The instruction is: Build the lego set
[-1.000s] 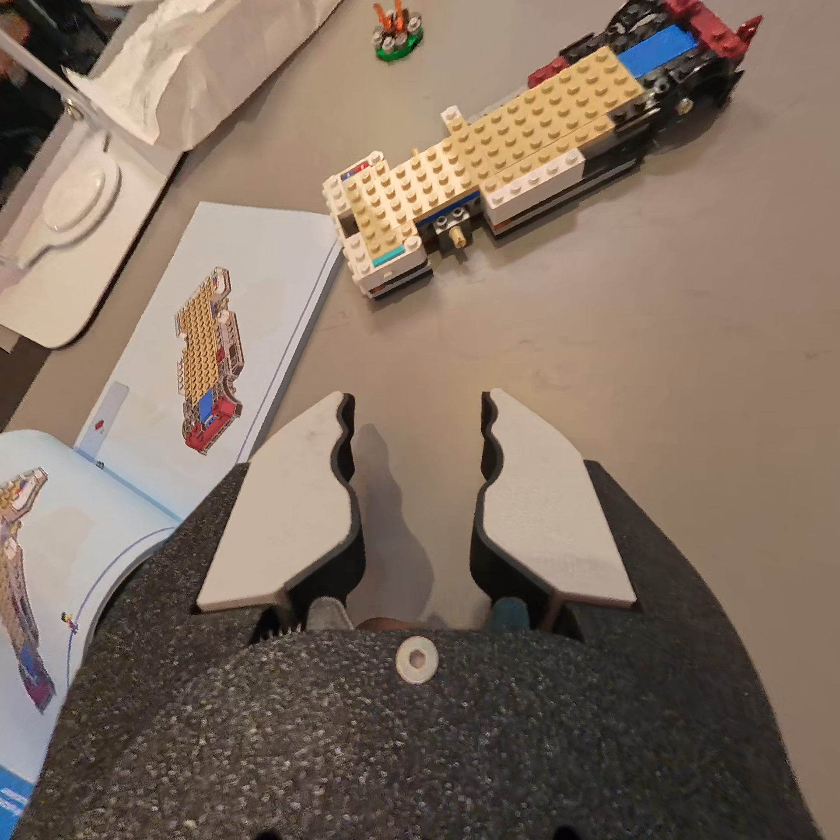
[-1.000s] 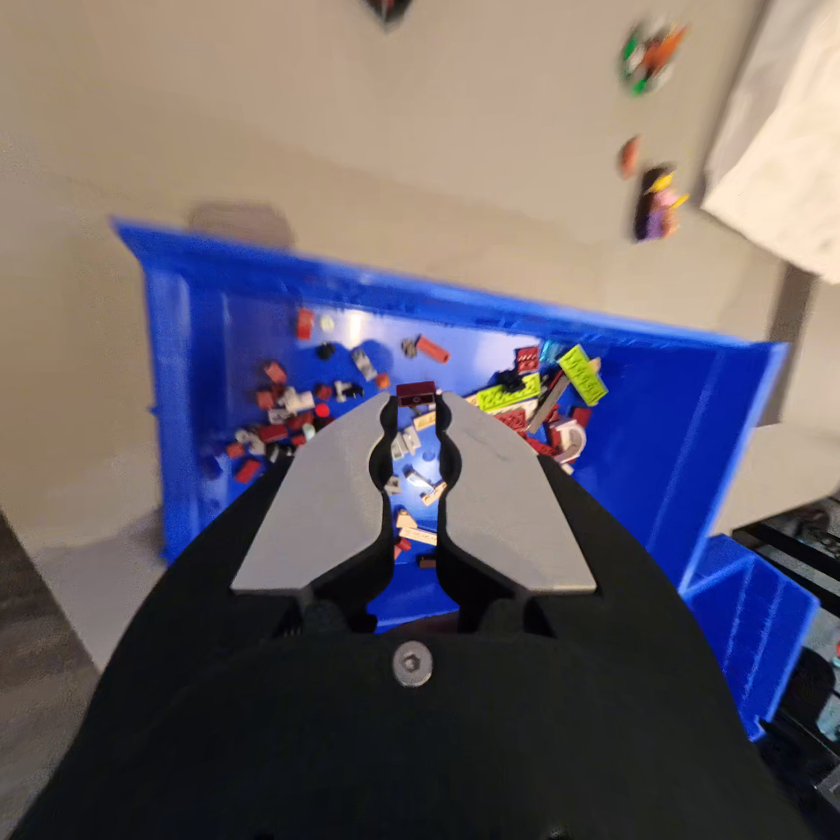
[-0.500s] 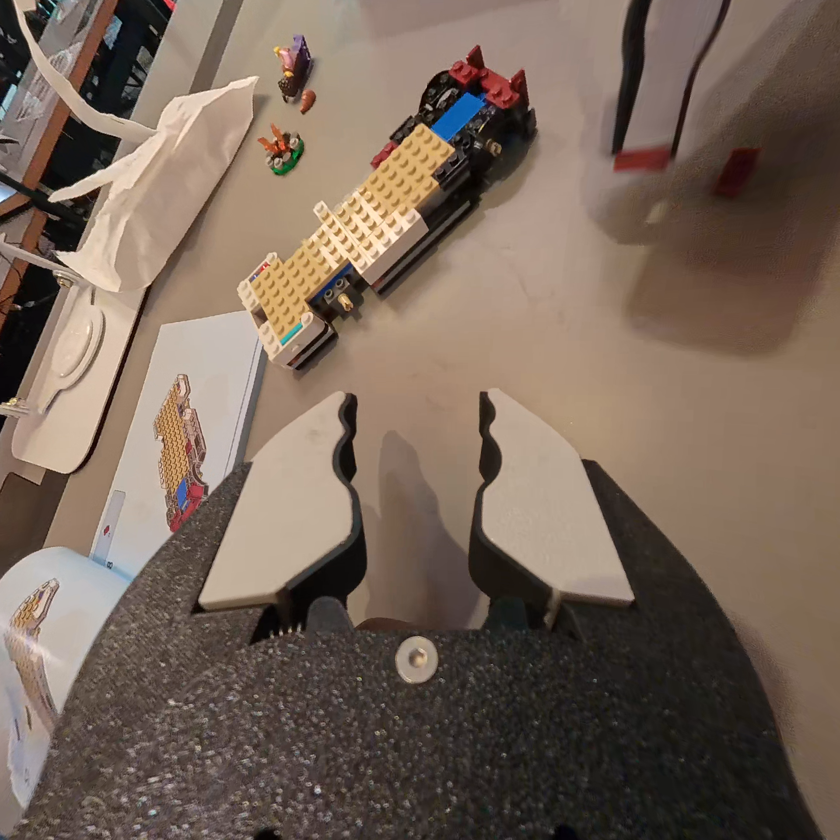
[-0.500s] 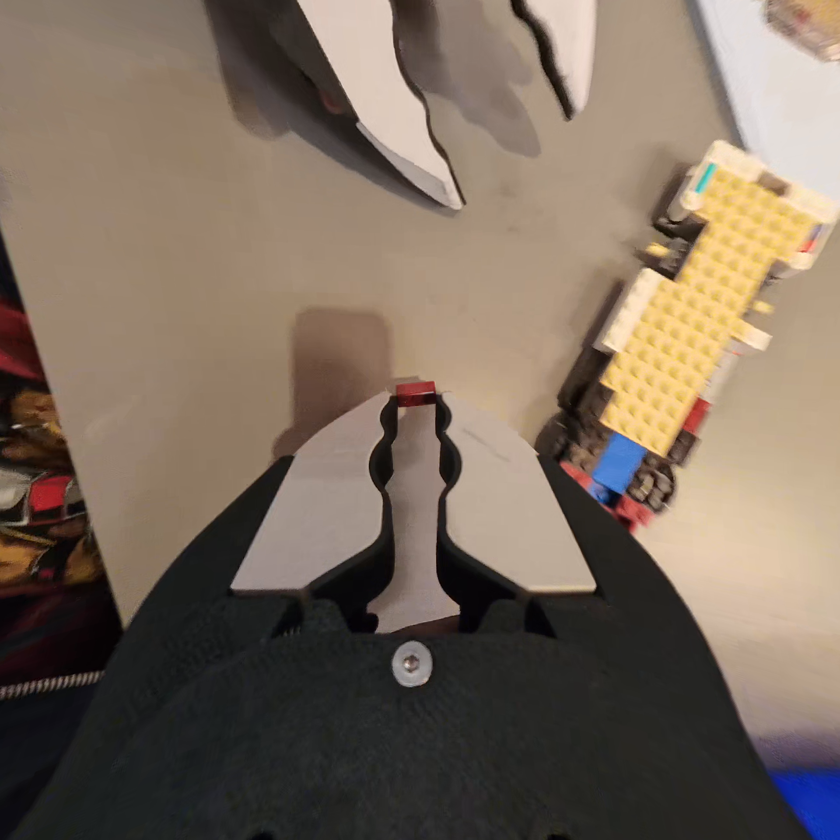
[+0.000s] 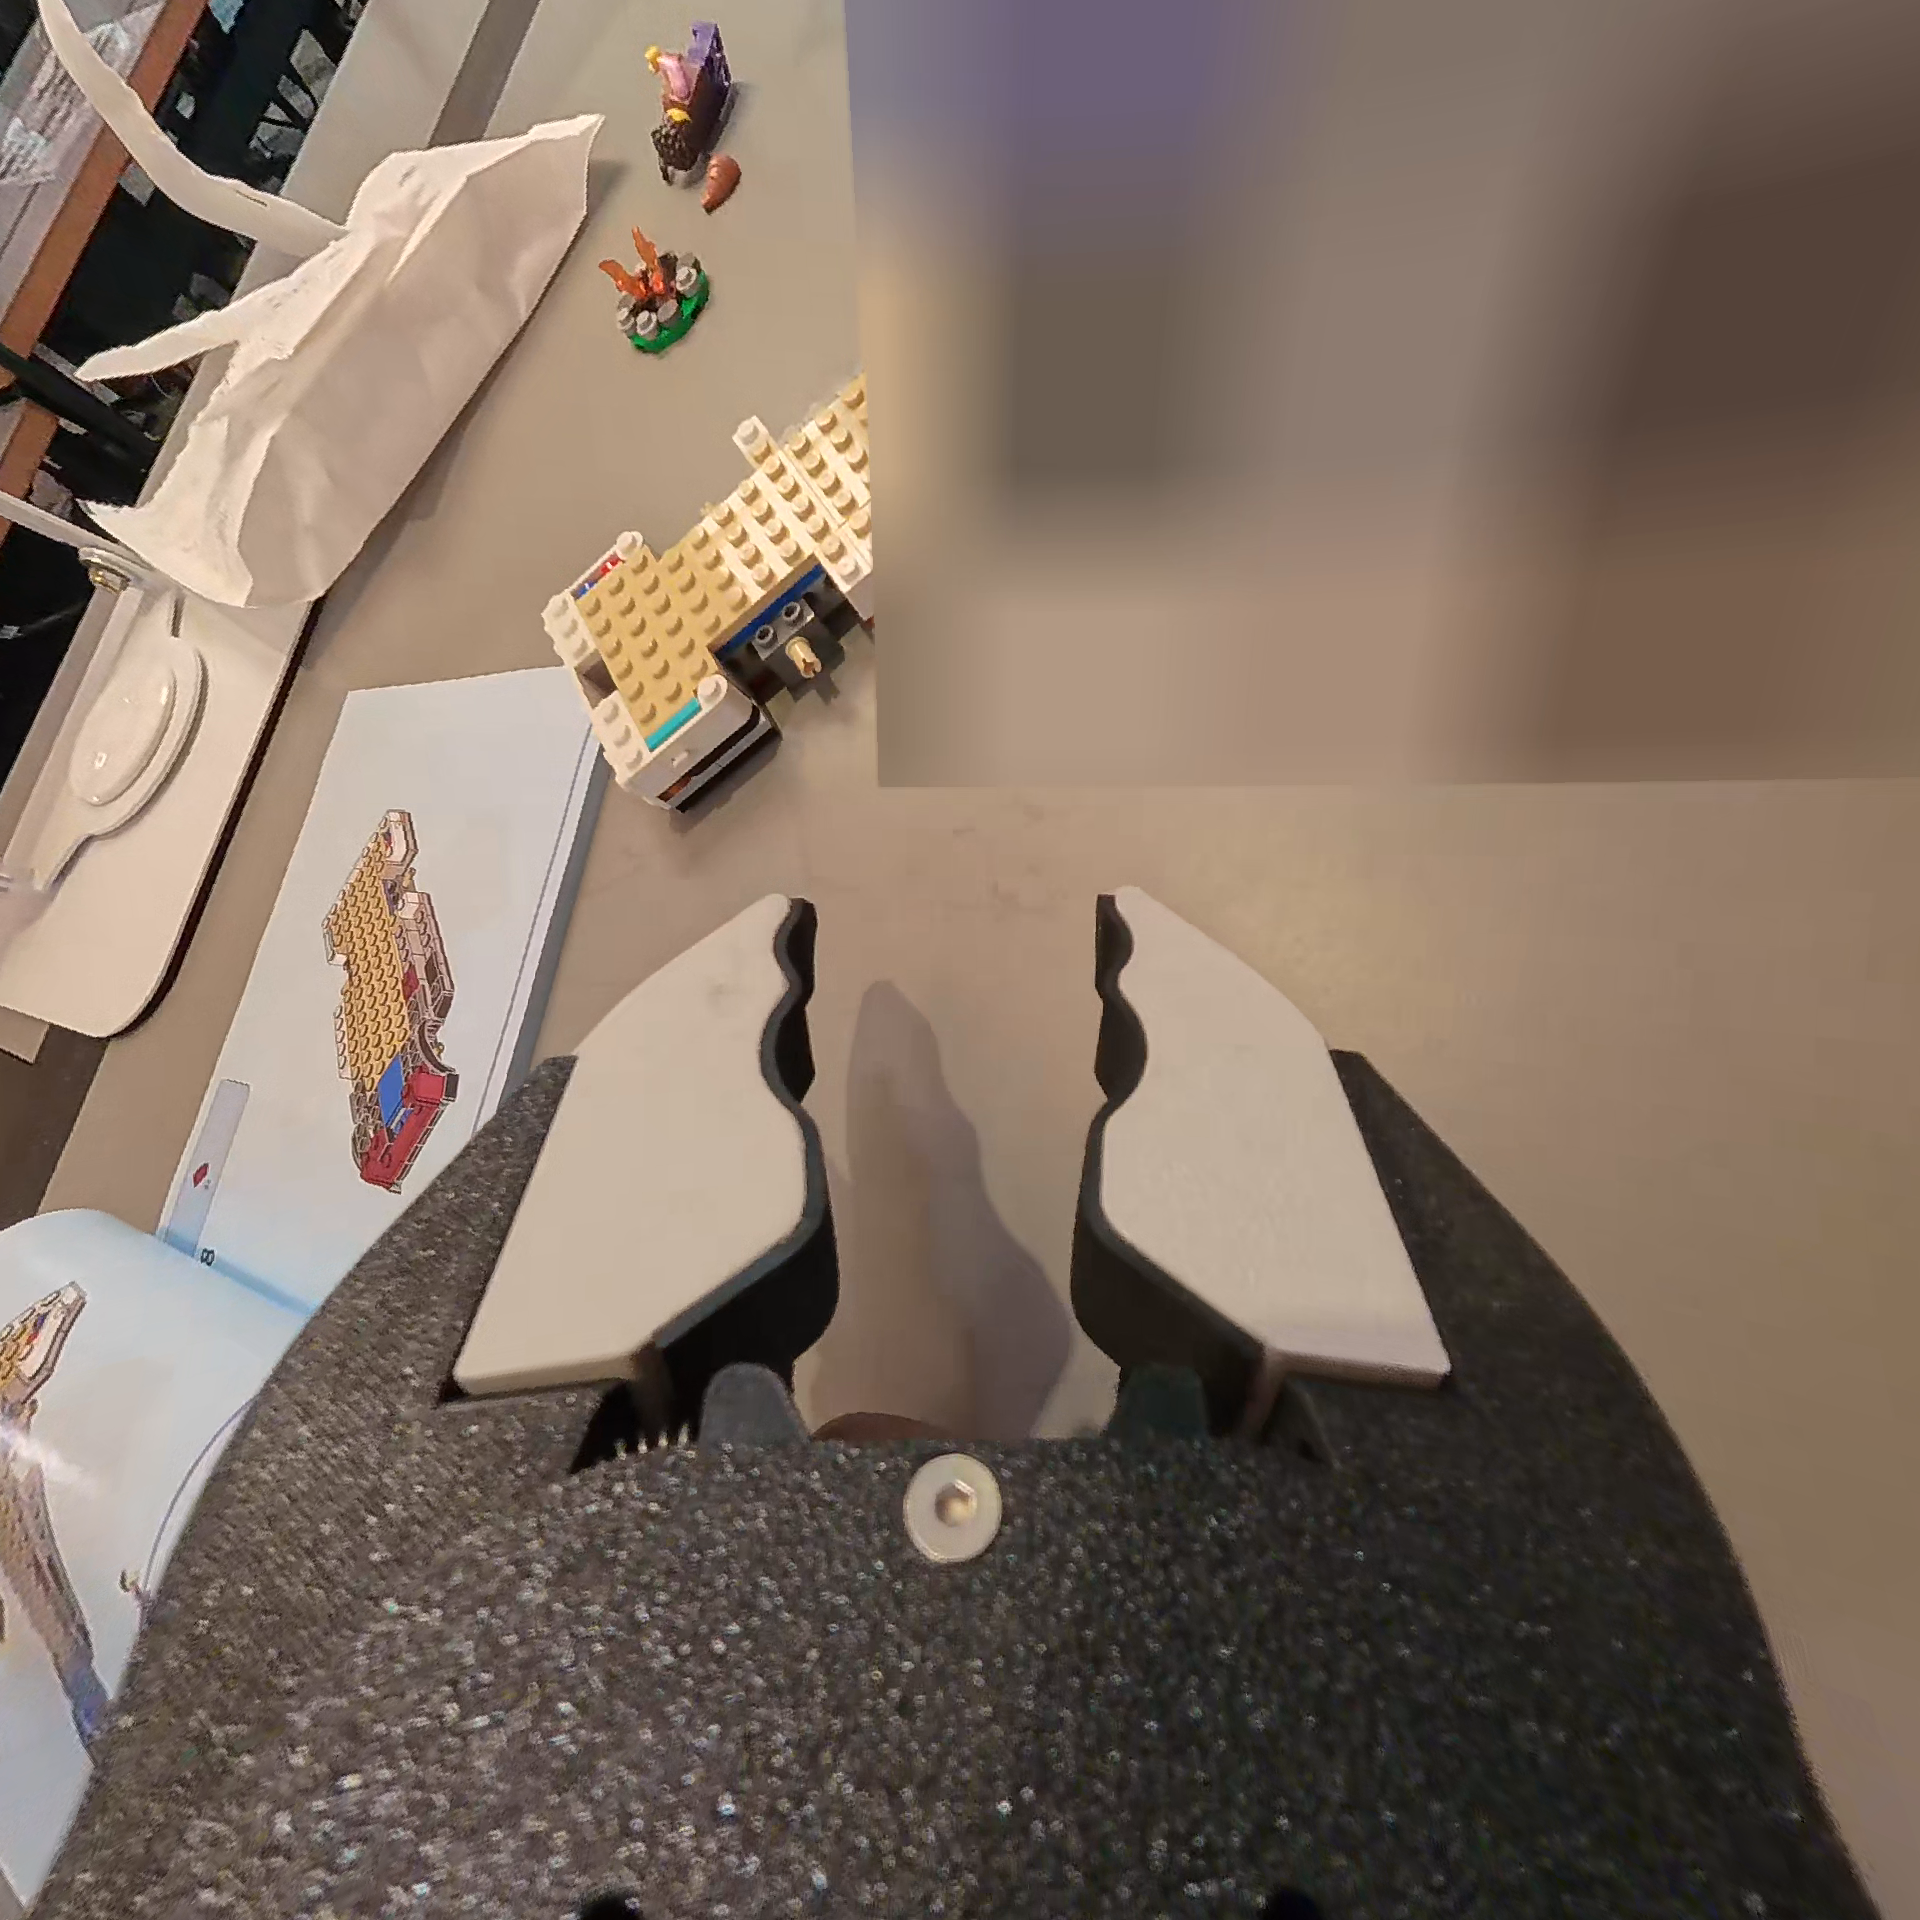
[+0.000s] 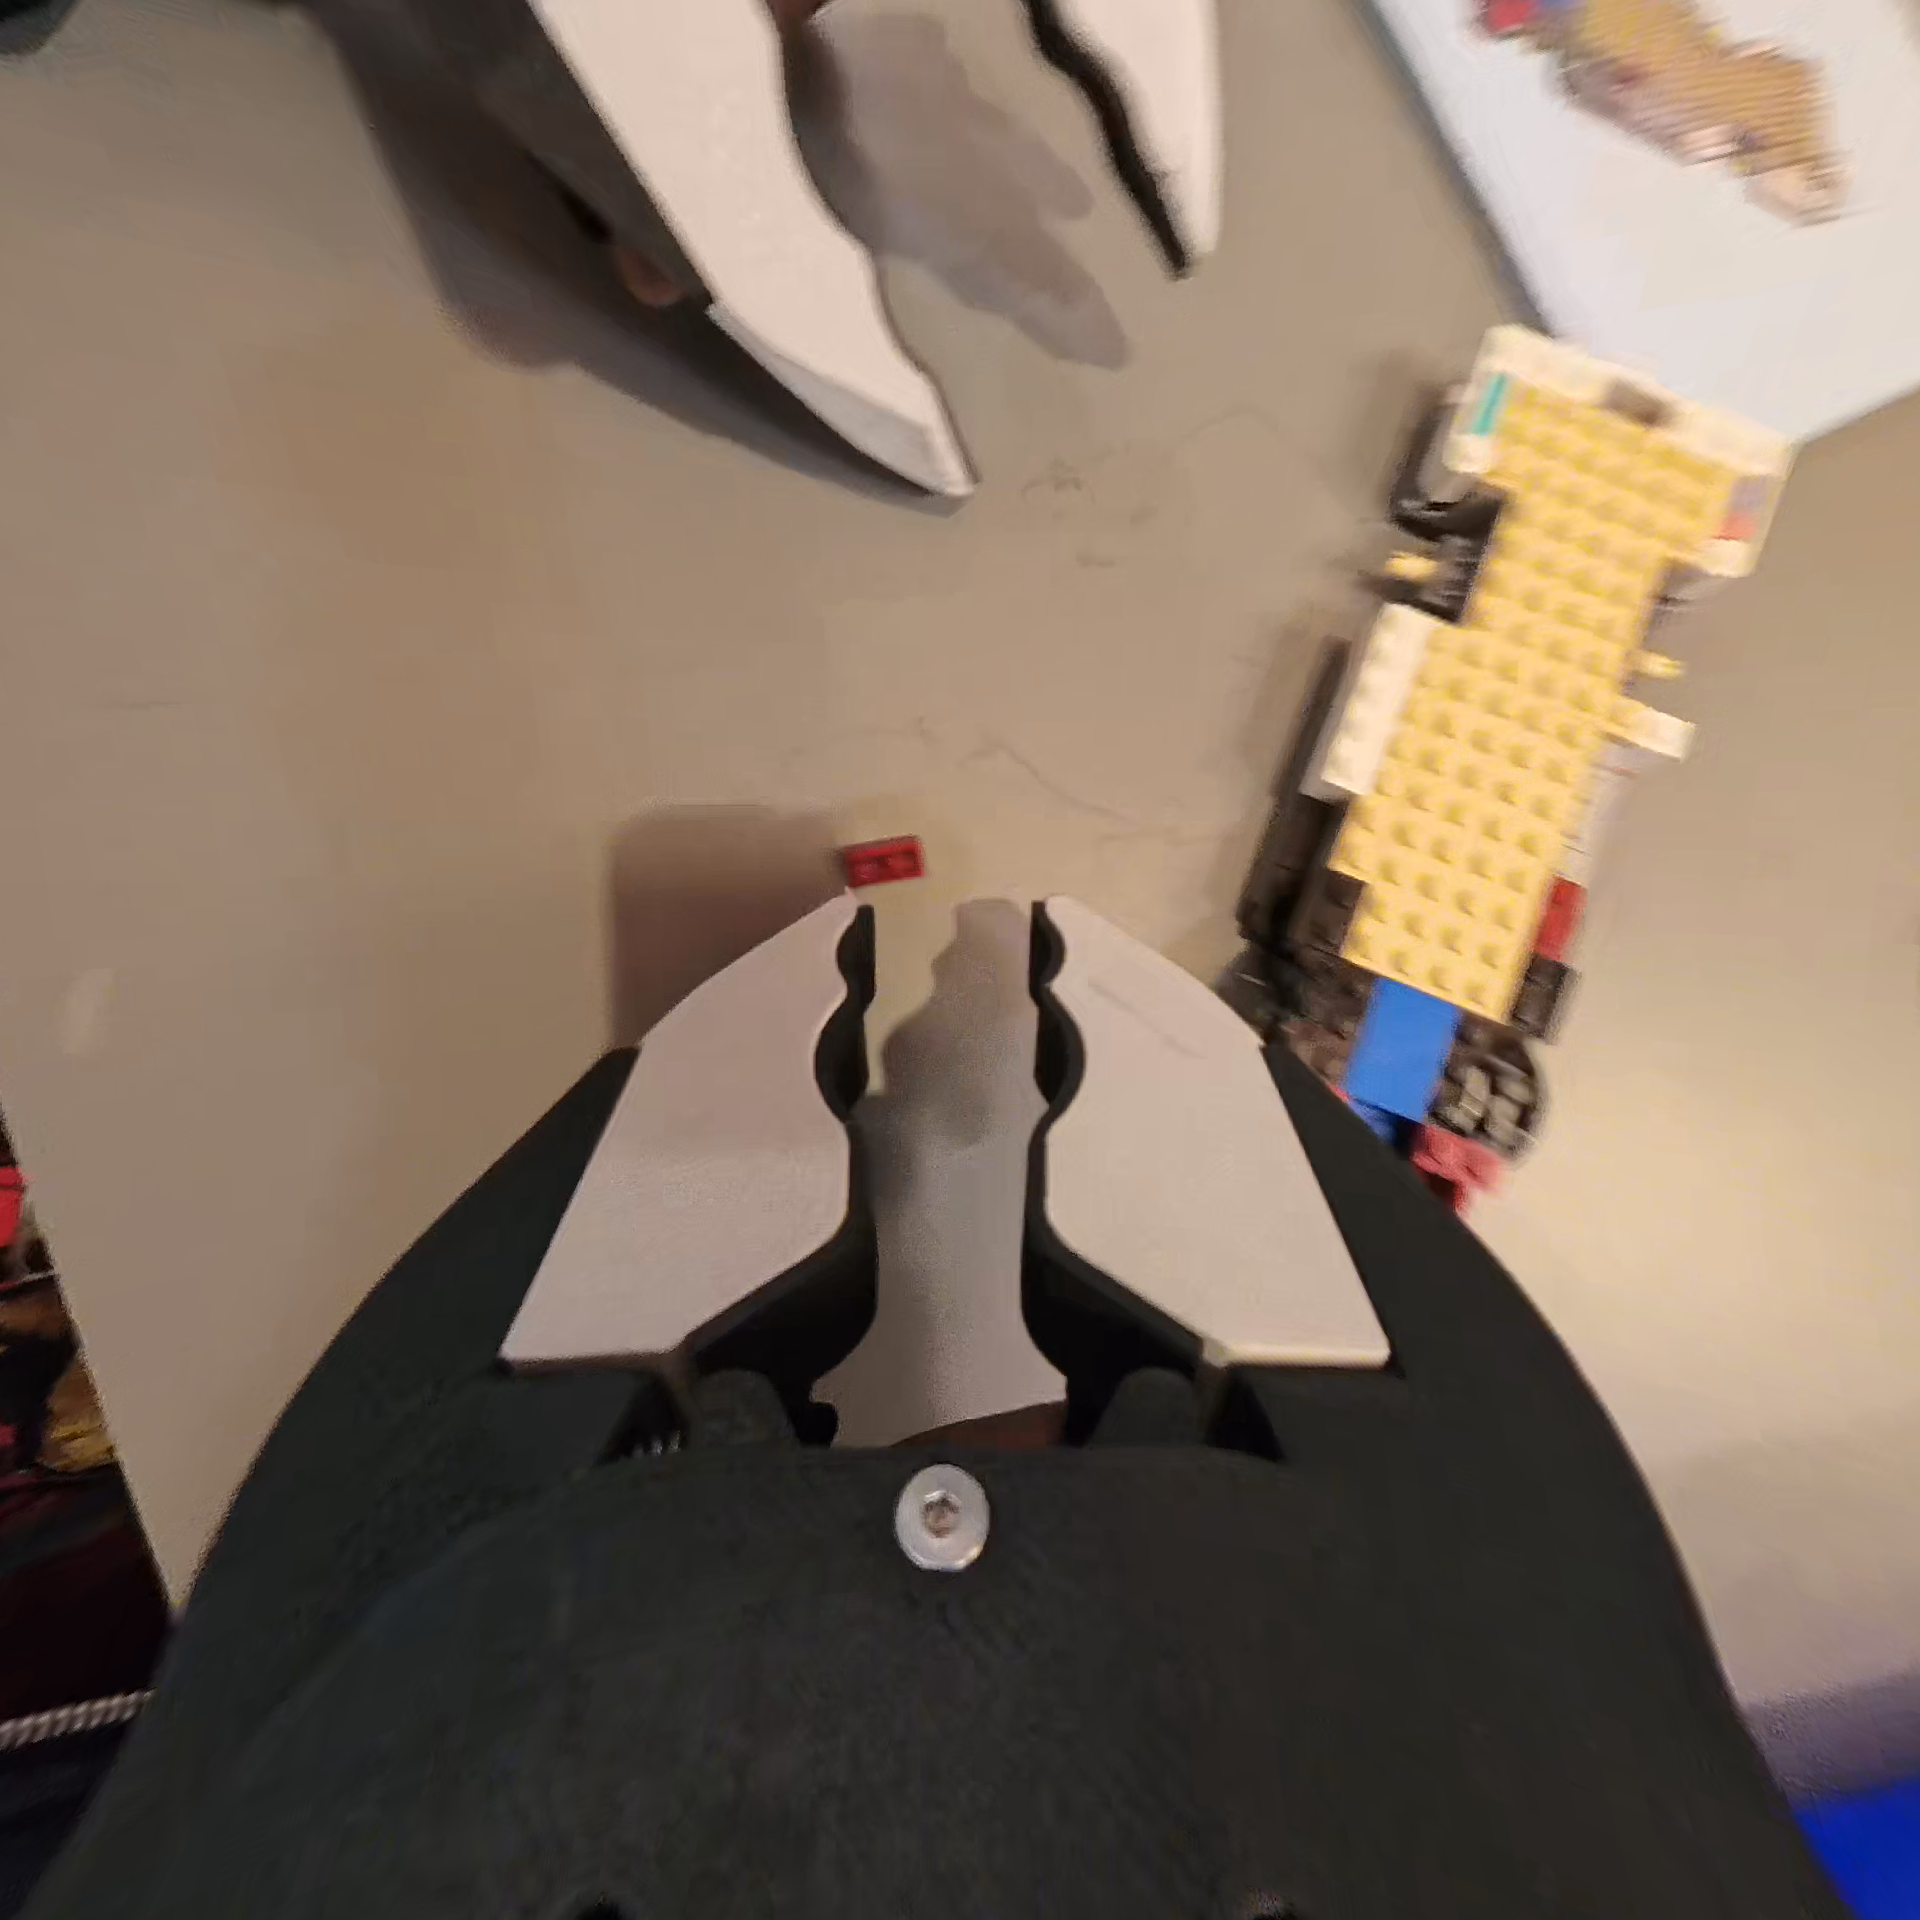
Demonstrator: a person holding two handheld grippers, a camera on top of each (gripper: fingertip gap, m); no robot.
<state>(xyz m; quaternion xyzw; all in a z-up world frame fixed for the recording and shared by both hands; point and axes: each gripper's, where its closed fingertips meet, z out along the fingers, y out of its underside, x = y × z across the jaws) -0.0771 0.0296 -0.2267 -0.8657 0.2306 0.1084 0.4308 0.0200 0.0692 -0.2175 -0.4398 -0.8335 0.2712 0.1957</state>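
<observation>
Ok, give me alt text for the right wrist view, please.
Right gripper, jaws open and empty, hovers over a grey table; a small red brick lies just beyond its left fingertip. A tan brick model sits right, the left gripper above.

- worktop (image 5: 1351, 935): smooth grey-beige, faint scuffs, soft shadows
- dark shelving (image 5: 62, 343) past its far left edge, wooden strip (image 5: 62, 249) alongside
- indoor light, warm and even

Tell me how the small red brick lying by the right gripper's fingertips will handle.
The small red brick is probably stiff and very light. Lying flat and low on the table, it may slide if nudged, and seems unlikely to roll.
</observation>
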